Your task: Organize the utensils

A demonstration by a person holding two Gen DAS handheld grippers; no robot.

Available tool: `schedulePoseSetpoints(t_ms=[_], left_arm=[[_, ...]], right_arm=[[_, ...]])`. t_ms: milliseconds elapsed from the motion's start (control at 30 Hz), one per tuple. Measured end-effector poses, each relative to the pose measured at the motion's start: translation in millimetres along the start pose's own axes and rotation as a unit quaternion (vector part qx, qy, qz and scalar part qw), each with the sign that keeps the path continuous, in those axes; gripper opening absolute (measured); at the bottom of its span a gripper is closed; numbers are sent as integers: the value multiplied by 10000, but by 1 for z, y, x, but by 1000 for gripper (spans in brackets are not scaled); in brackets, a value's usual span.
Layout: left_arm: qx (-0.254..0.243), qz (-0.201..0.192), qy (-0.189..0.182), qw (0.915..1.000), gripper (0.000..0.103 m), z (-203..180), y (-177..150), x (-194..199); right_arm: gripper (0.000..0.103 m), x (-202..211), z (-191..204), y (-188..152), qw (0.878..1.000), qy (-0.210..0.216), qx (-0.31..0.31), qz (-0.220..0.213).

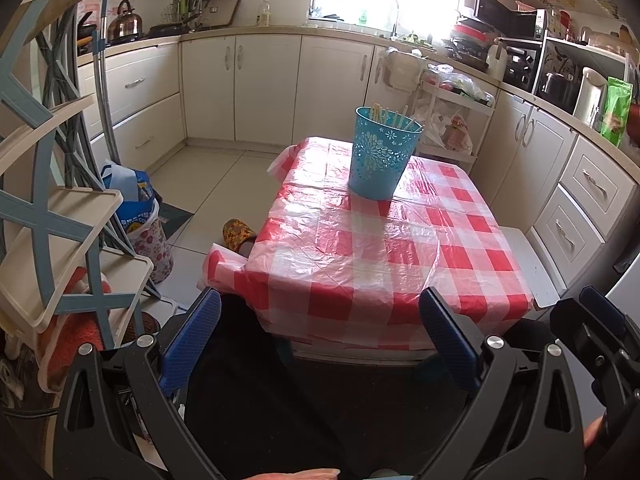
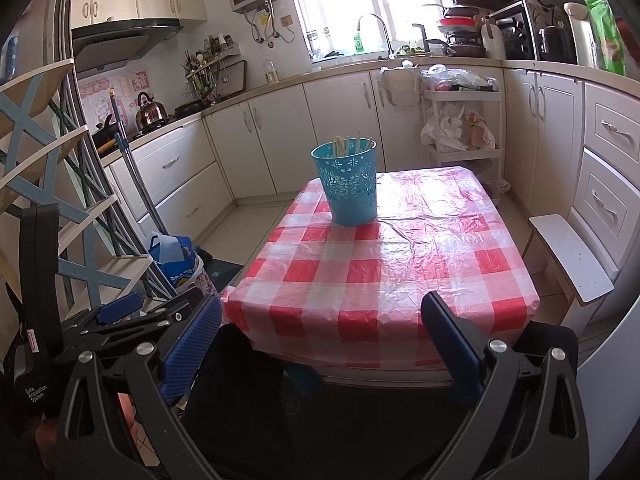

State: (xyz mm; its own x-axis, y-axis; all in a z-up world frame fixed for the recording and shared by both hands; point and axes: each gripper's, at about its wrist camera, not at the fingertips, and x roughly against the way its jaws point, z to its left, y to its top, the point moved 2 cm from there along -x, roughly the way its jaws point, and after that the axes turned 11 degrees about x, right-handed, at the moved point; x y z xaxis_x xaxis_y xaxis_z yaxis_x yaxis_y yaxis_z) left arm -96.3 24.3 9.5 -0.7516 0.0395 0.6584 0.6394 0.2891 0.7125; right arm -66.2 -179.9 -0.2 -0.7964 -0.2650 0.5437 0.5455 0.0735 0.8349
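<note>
The task looks finished or nearly so: the chopsticks [image 2: 352, 142] stand bunched upright inside the blue holder [image 2: 350, 186], and no loose utensil shows on the checked worktop [image 2: 420, 264]. The holder sits well ahead of both sets of jaws, toward the far end of the worktop. The left gripper [image 1: 320, 340] and right gripper [image 2: 322, 344] hang short of the near edge, jaws spread wide and holding nothing.
</note>
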Motion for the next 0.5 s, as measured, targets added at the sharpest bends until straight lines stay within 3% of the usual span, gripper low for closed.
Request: schedulePoseSetpoints(t_ms=[500], left_arm=[[-11,-75,-23,10000,95,4,2,4]], right_arm=[[96,2,0,2,10000,3,17,-29]])
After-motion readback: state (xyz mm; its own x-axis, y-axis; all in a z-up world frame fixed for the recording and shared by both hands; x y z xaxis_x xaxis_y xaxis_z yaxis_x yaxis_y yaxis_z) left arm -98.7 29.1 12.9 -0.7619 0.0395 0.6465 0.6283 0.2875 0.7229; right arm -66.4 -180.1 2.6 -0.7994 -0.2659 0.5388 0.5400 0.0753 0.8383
